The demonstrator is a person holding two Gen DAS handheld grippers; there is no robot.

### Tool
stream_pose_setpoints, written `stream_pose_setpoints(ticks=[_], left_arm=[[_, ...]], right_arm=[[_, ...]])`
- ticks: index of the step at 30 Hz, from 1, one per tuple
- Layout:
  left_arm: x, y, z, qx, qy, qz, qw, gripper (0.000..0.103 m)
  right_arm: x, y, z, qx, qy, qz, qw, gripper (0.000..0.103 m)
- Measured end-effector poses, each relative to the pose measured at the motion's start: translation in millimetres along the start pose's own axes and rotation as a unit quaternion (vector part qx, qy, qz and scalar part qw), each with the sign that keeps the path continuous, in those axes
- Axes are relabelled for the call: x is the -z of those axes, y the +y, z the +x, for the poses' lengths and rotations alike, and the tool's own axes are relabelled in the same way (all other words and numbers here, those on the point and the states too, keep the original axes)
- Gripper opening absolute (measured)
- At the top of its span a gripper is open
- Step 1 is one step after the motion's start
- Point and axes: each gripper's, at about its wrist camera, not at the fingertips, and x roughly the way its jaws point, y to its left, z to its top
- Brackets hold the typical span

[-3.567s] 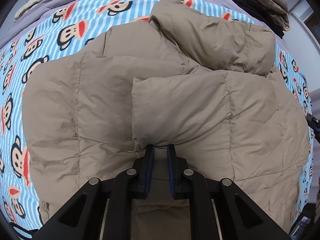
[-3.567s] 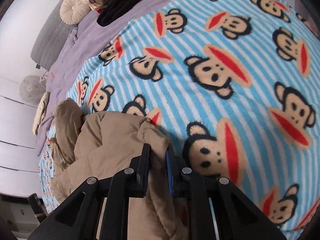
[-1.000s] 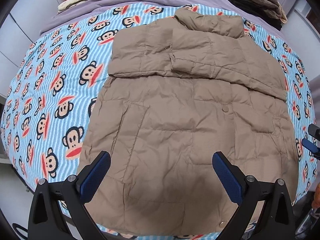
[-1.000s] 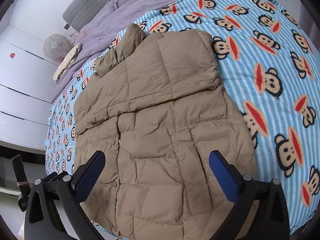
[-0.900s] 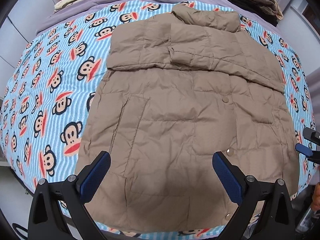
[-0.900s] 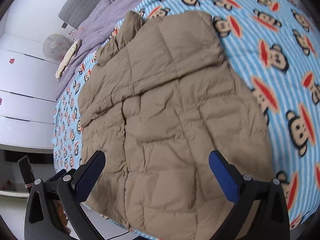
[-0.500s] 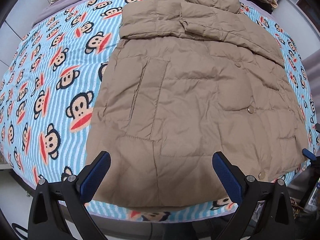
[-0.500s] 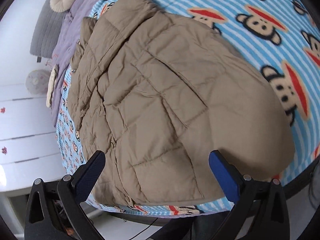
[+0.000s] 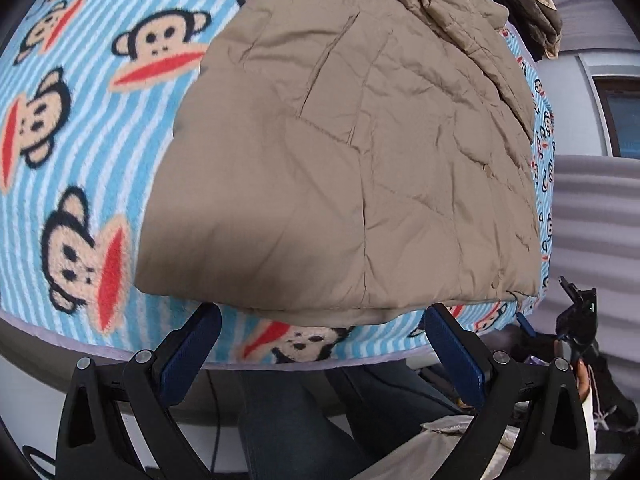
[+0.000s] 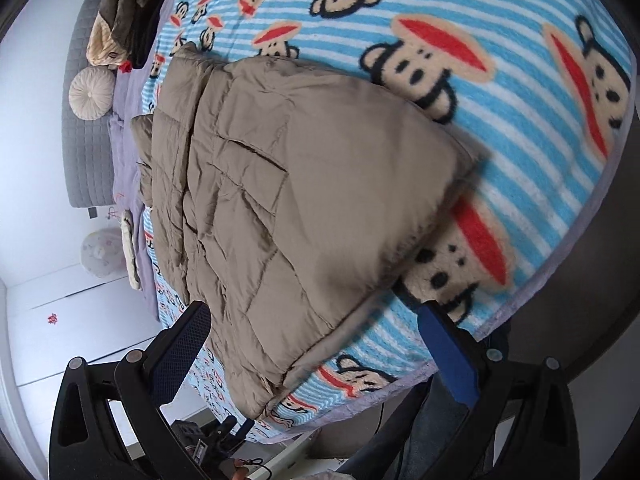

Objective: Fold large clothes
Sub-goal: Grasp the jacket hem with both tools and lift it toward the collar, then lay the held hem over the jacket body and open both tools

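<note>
A tan quilted puffer jacket [image 9: 360, 152] lies flat on the bed, sleeves folded across its upper part, hem toward me. My left gripper [image 9: 320, 344] is open at the bed's near edge, just below the jacket's hem, nothing between its blue pads. The right wrist view shows the same jacket [image 10: 288, 208] from its other hem corner. There my right gripper [image 10: 316, 348] stands open too, fingers spread either side of that corner and apart from the cloth.
A blue-striped monkey-print blanket [image 9: 80, 128] covers the bed over a purple sheet. Dark and tan clothes [image 9: 528, 12] are piled near the headboard, with a round cushion [image 10: 90, 94]. A person's dark trouser legs [image 9: 304, 420] stand below the bed edge.
Both grippers, shut on the jacket 3.6 s ago, are now open. Over the last second both dropped low and close to the jacket's hem at the bed edge.
</note>
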Motion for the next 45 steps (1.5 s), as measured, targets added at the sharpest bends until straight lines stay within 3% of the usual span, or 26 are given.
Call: stream_pose_setpoints(ticks=[7,10,12,15,16,17,19,21,26,30,38,45], left_arm=[[-10.2,-6.6,12.9,0.007,-0.018,-0.006,0.9998,0.099],[-18.4,-13.8,9.9,0.005,-0.025,0.010,0.9996,0.080],[-23.0,-17.3,8.2,0.014,-0.030,0.010,0.9994,0.079],[-28.4,-19.9,8.2,0.018,-0.030,0.014,0.9993,0.057],[-30.1,-21.0,8.9,0.018,-0.029,0.014,0.9993,0.048],[-31.1,-21.4,9.0,0.014,-0.028,0.014,0.9994,0.032],[-31.2,-22.7,4.1,0.004,-0.038,0.012,0.9992,0.024],[-31.5,-24.6,-4.7,0.007,-0.052,0.015,0.9985,0.016],[-42.0,-41.6,-37.5,0.018,-0.093,0.027,0.9951,0.016],[-71.3,-66.5,-67.7,0.017,-0.135,0.042,0.9898,0.016],[-167.2,-124.1,-103.7,-0.024,-0.213,0.055,0.9752,0.016],[-252.3,-157.9,-116.2,-0.064,-0.271,0.034,0.9598,0.016]], right_arm=[[-1.2,-22.6,12.9,-0.027,-0.005,0.045,0.999,0.103],[-2.2,-21.3,13.9,-0.046,-0.015,0.049,0.998,0.102],[-1.5,-14.9,12.5,-0.069,-0.018,0.039,0.997,0.100],[-2.2,-9.0,15.5,-0.080,-0.017,0.037,0.996,0.090],[-3.0,-9.3,17.8,-0.081,-0.016,0.042,0.996,0.083],[-3.8,-10.5,20.4,-0.082,-0.015,0.048,0.995,0.078],[-5.6,-12.9,25.3,-0.082,-0.010,0.061,0.995,0.038],[-7.1,-10.8,27.3,-0.082,-0.008,0.059,0.995,0.013],[-18.2,22.5,20.9,-0.103,-0.001,-0.004,0.995,0.010],[-41.7,68.9,15.6,-0.117,0.004,-0.055,0.992,0.010],[-106.0,184.9,37.6,-0.112,0.027,-0.165,0.980,0.010],[-172.5,279.2,78.2,-0.106,0.045,-0.238,0.964,0.010]])
